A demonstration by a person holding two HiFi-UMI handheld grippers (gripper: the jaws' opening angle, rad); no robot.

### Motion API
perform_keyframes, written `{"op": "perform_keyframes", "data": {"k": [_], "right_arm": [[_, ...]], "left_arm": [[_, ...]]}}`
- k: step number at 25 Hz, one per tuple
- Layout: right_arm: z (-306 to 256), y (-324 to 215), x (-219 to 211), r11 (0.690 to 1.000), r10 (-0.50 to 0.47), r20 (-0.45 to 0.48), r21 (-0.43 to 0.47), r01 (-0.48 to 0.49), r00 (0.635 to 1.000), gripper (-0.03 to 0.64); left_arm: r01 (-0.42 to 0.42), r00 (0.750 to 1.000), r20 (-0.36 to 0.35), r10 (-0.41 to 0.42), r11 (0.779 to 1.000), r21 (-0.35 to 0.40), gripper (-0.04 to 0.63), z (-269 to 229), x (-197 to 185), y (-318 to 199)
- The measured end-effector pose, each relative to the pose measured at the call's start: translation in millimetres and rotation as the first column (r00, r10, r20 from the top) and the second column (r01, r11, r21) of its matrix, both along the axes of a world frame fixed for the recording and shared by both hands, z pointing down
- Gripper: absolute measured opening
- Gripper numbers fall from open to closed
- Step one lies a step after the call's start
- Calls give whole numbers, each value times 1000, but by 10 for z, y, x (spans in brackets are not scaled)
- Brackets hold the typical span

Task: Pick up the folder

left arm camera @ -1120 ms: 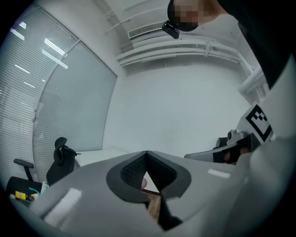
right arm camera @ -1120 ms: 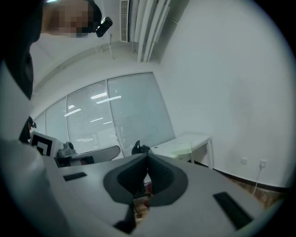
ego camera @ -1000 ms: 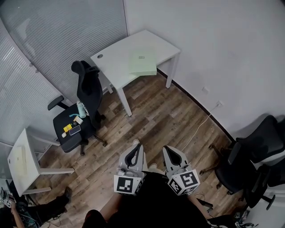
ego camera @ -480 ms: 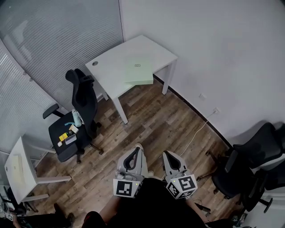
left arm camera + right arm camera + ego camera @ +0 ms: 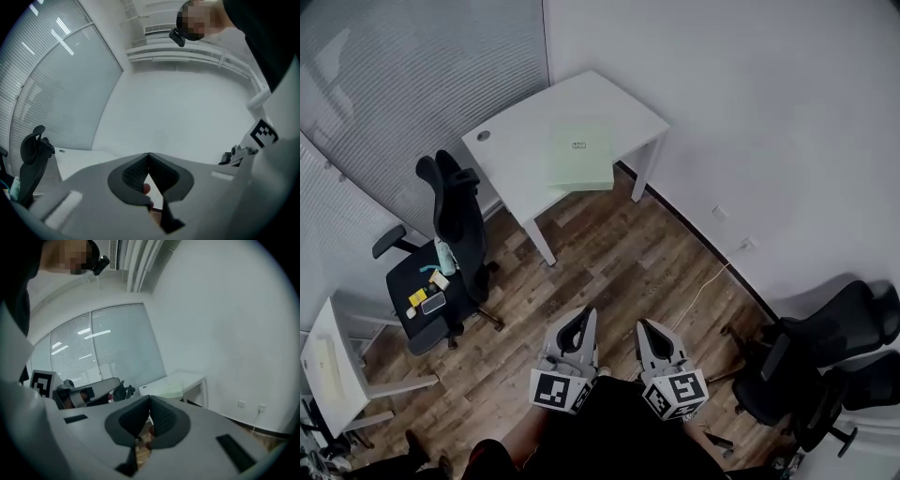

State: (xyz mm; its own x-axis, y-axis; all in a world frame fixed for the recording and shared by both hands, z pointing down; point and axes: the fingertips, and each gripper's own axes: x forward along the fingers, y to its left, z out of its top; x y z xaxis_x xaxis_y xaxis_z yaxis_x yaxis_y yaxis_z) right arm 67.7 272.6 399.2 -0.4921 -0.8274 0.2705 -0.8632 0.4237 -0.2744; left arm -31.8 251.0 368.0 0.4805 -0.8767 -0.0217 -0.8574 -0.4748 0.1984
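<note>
A pale green folder [image 5: 581, 156] lies flat on the white desk [image 5: 525, 127], its near corner hanging over the desk's front edge. In the right gripper view the folder [image 5: 167, 389] shows far ahead on the same desk [image 5: 187, 378]. Both grippers are held side by side low in the head view, well short of the desk, over the wooden floor. My left gripper [image 5: 588, 313] [image 5: 148, 154] is shut, tips touching, with nothing held. Beside it, my right gripper [image 5: 643, 325] [image 5: 150, 398] is shut and empty too.
A black office chair [image 5: 441, 253] with small items on its seat stands left of the desk. A small white table [image 5: 323, 361] is at the far left. Black chairs [image 5: 825, 356] crowd the right corner. A cable [image 5: 708, 281] runs from a wall socket across the floor.
The desk and folder have drifted lower and leftward in the head view as the person walks toward them. Both grippers stay shut and side by side.
</note>
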Motion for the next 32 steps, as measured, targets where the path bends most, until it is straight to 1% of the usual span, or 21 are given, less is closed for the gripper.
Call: {"op": "perform_keyframes", "data": {"k": [3, 7, 14, 20, 26, 32], "right_arm": [[14, -243, 13, 1000, -1, -6, -9, 1, 1000, -2], [10, -521, -84, 1000, -18, -6, -25, 18, 1000, -1], [-33, -962, -341, 998, -53, -11, -24, 53, 999, -2], [-55, -1419, -522, 999, -39, 0, -16, 39, 999, -2], [-42, -1691, -653, 999, -41, 4, -8, 41, 999, -2], [35, -1814, -713, 998, -53, 4, -36, 53, 999, -2]], "left_arm": [[4, 1000, 7, -4, 1000, 17, 5, -31, 3, -233], [19, 1000, -20, -19, 1000, -20, 5, 22, -73, -551], [35, 999, 3, -35, 999, -23, 5, -4, -230, -1044], [26, 1000, 7, -26, 1000, -12, 5, -14, -425, -1481], [3, 1000, 0, -3, 1000, 14, 5, -40, -501, -1801], [-3, 1000, 2, 3, 1000, -12, 5, 36, -491, -1916]]}}
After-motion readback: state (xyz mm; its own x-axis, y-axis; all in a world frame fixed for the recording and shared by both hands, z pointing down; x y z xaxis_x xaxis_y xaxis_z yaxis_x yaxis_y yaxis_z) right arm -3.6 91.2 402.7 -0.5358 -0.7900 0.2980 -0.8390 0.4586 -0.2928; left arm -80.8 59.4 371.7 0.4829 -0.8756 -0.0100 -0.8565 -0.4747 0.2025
